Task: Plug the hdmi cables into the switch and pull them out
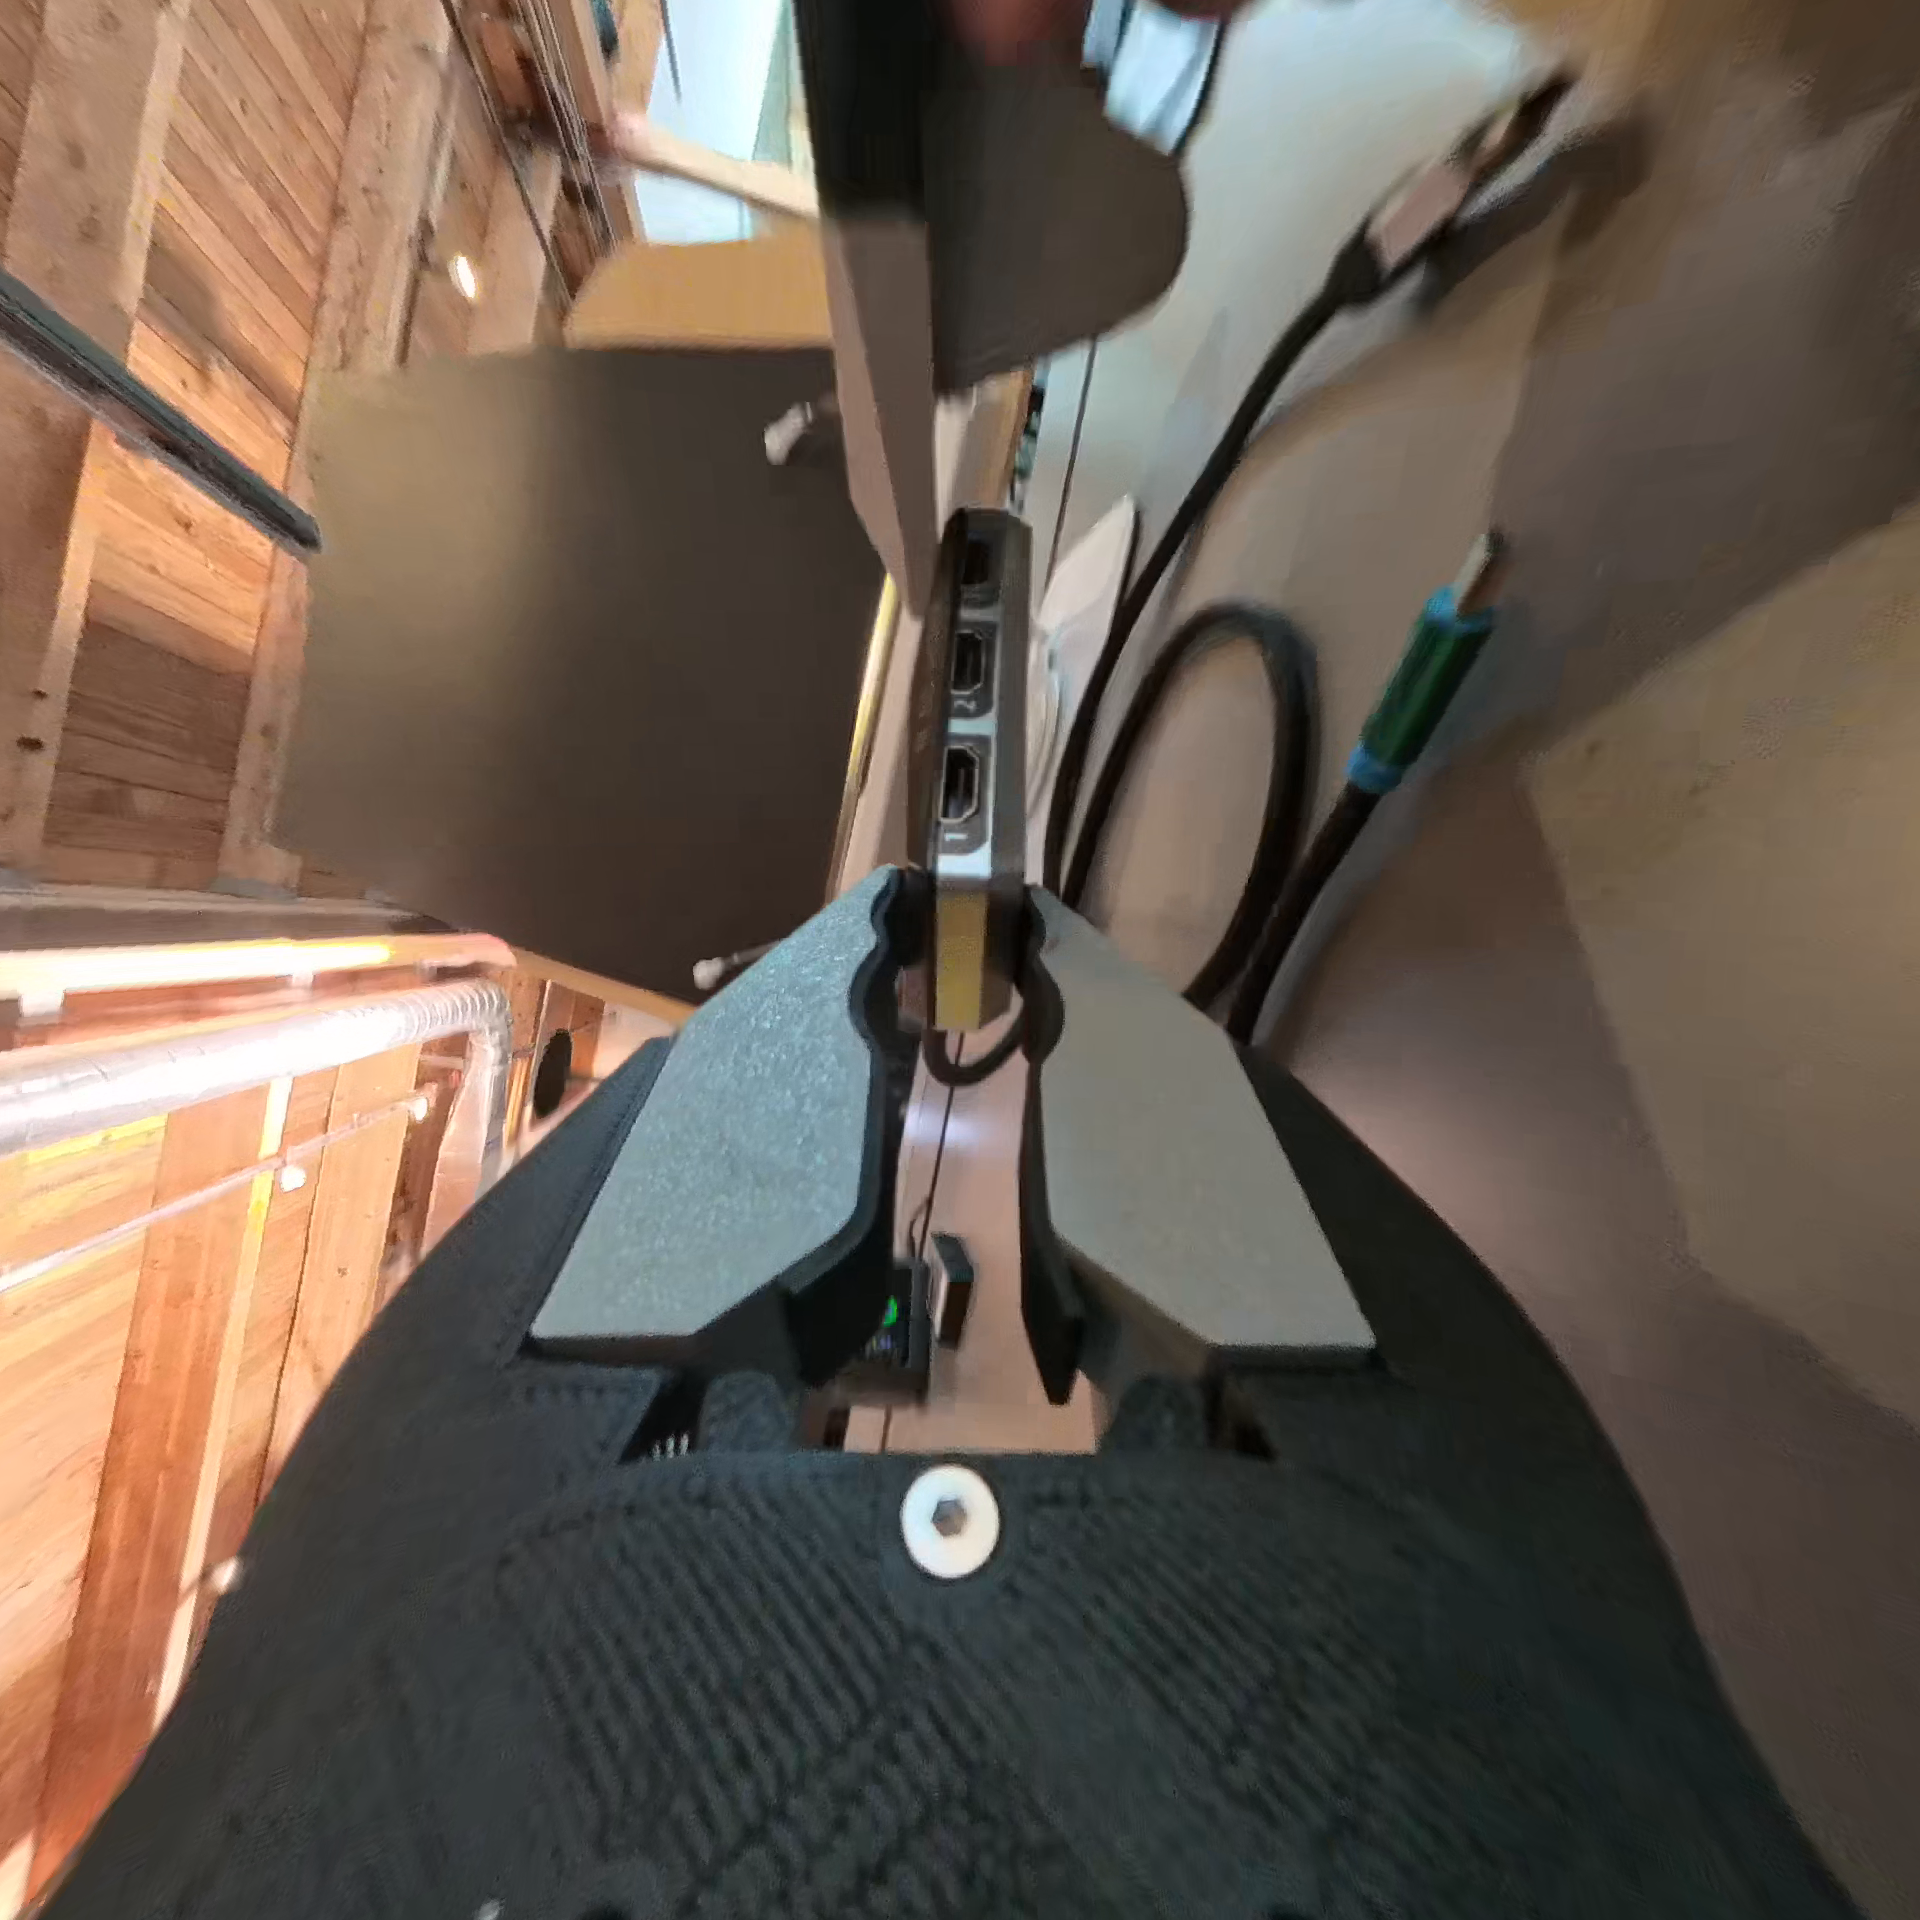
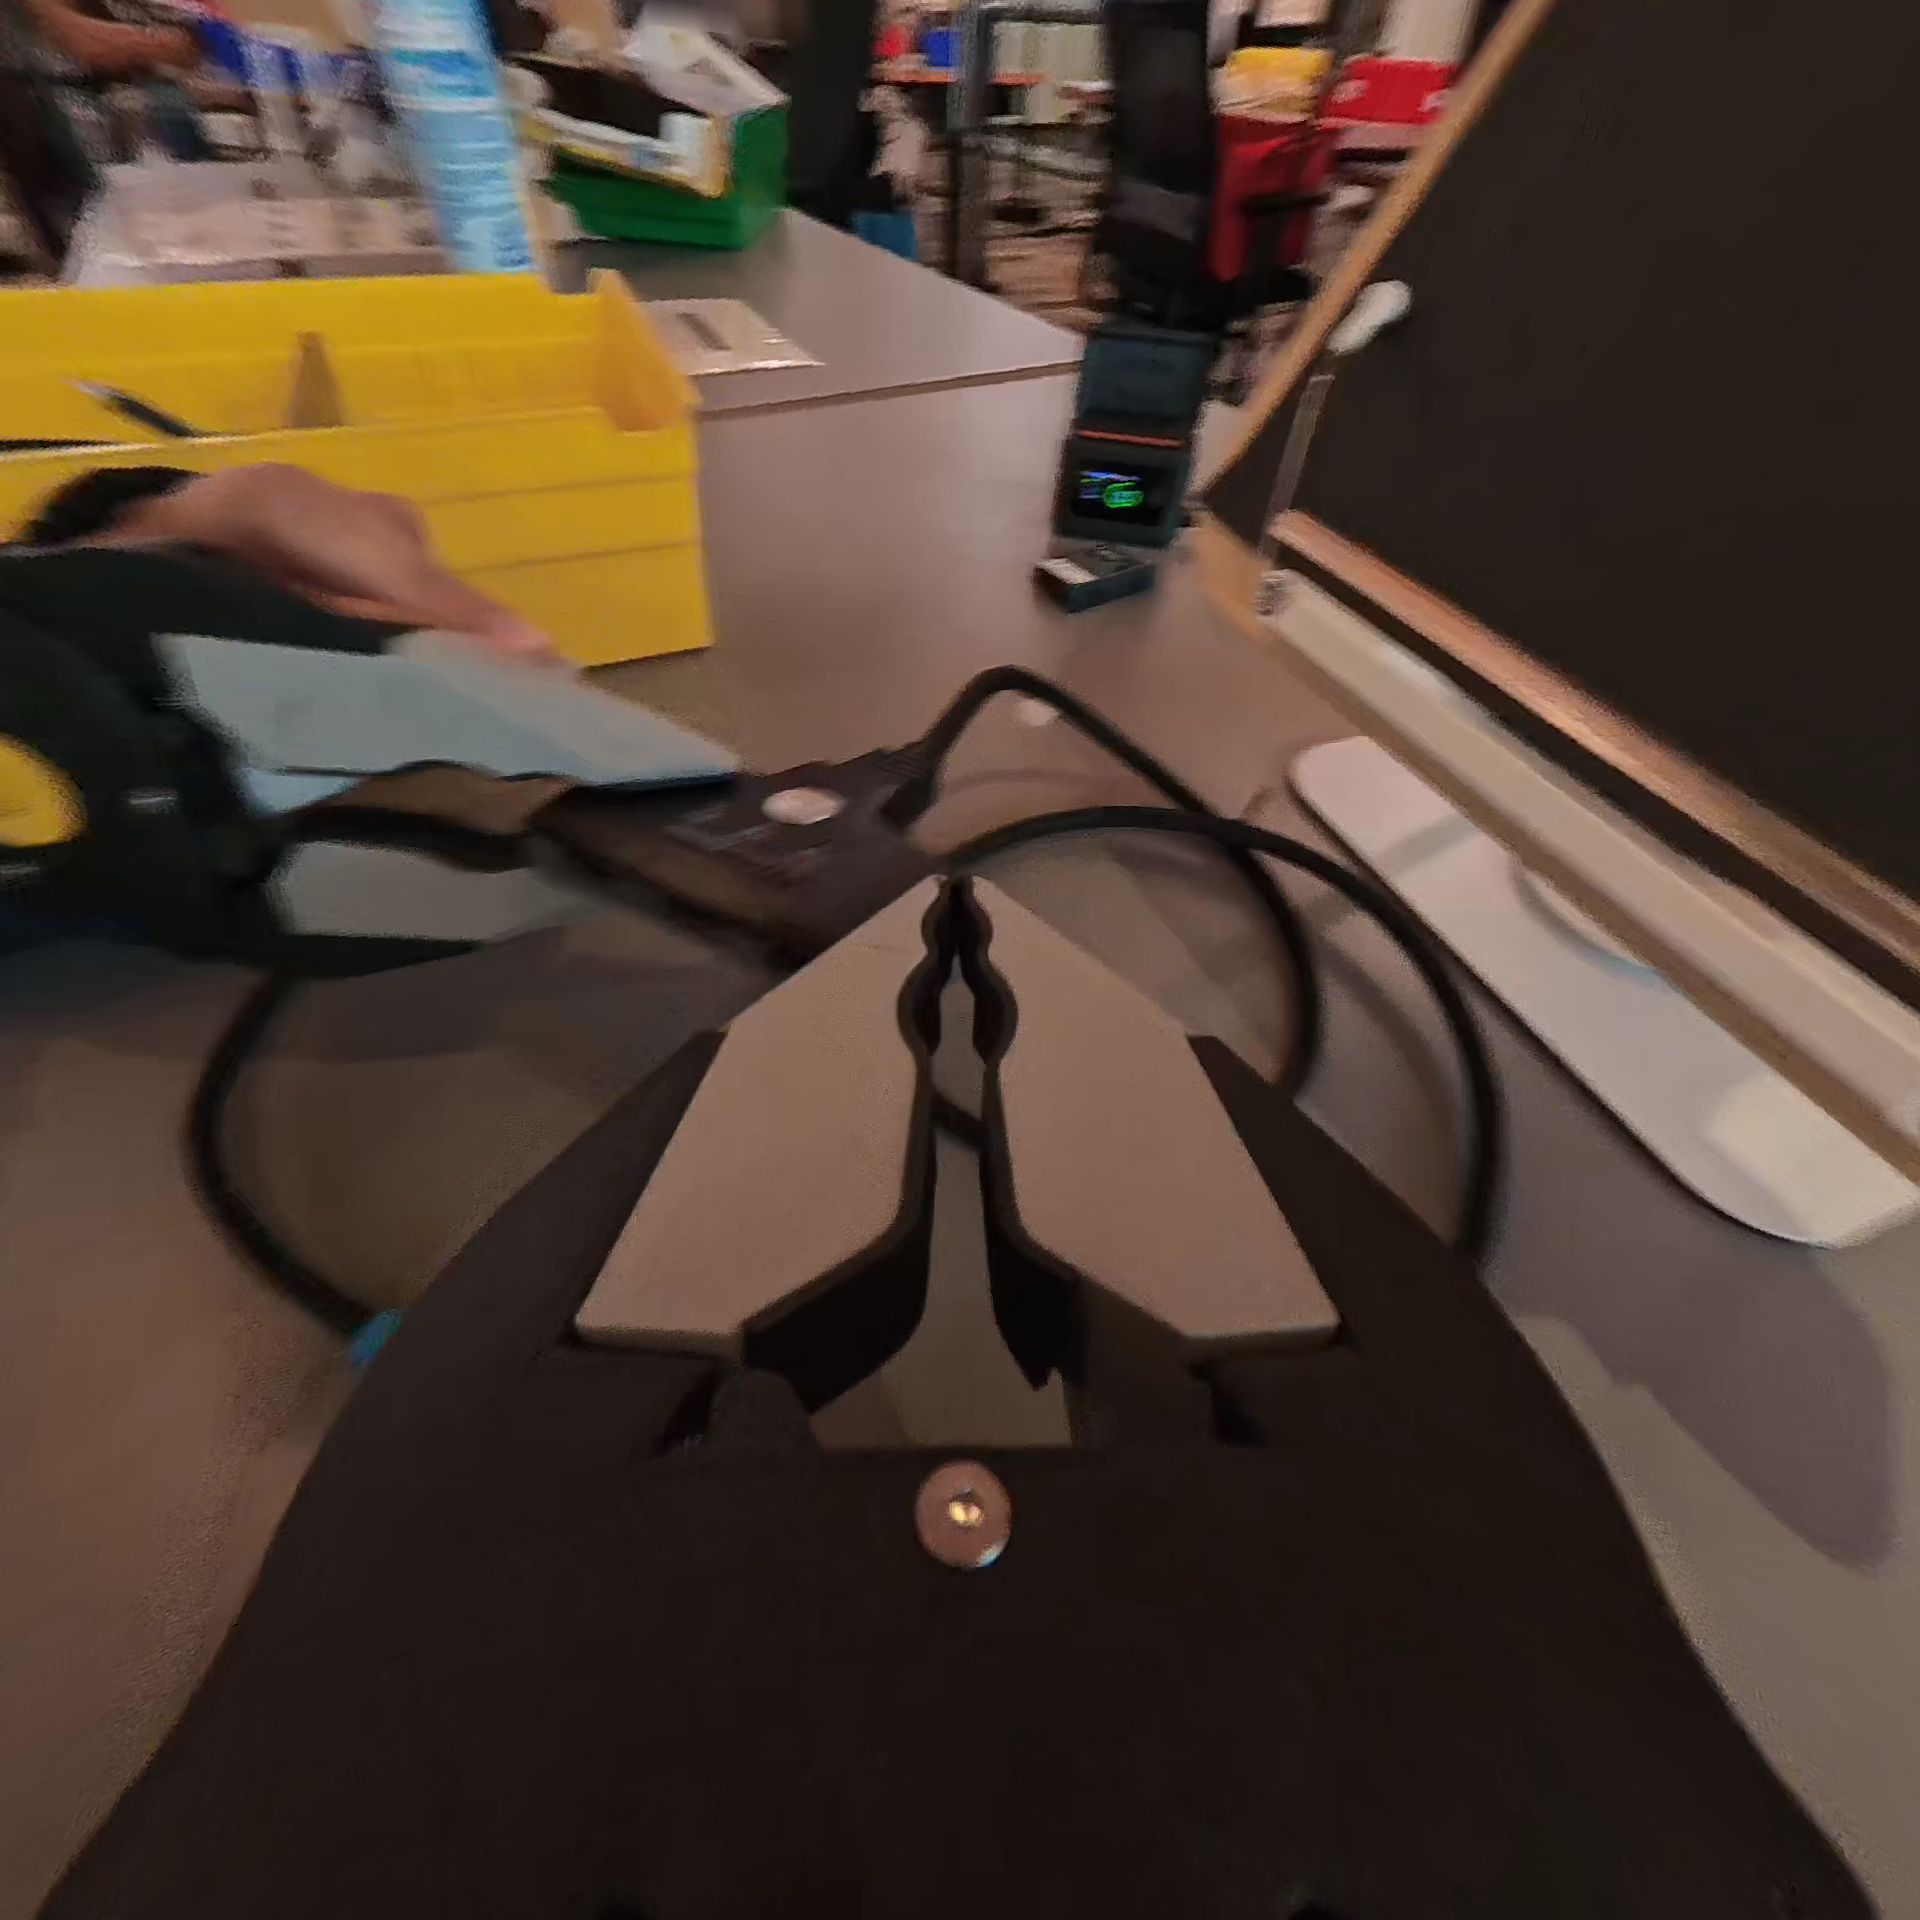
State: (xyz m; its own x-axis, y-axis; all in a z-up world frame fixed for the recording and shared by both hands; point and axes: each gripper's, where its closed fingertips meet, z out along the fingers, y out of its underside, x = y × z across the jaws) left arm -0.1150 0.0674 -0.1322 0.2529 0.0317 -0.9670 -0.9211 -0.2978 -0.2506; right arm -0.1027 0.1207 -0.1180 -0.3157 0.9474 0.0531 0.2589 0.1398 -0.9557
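Left wrist view: left hand-held gripper (image 1: 964,914) pinches the end of the slim dark metal HDMI switch (image 1: 966,727), ports empty; green-shelled HDMI plug (image 1: 1429,665) lies loose on the grey desk (image 1: 1662,1039). Best keep the switch steady, ports facing the plug. Right wrist view: right hand-held gripper (image 2: 958,894) pressed together, holding nothing, just beside the switch.

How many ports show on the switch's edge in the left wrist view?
3, in a row along the switch: nearest the left gripper at, middle, far. All empty. Other sides are hidden.
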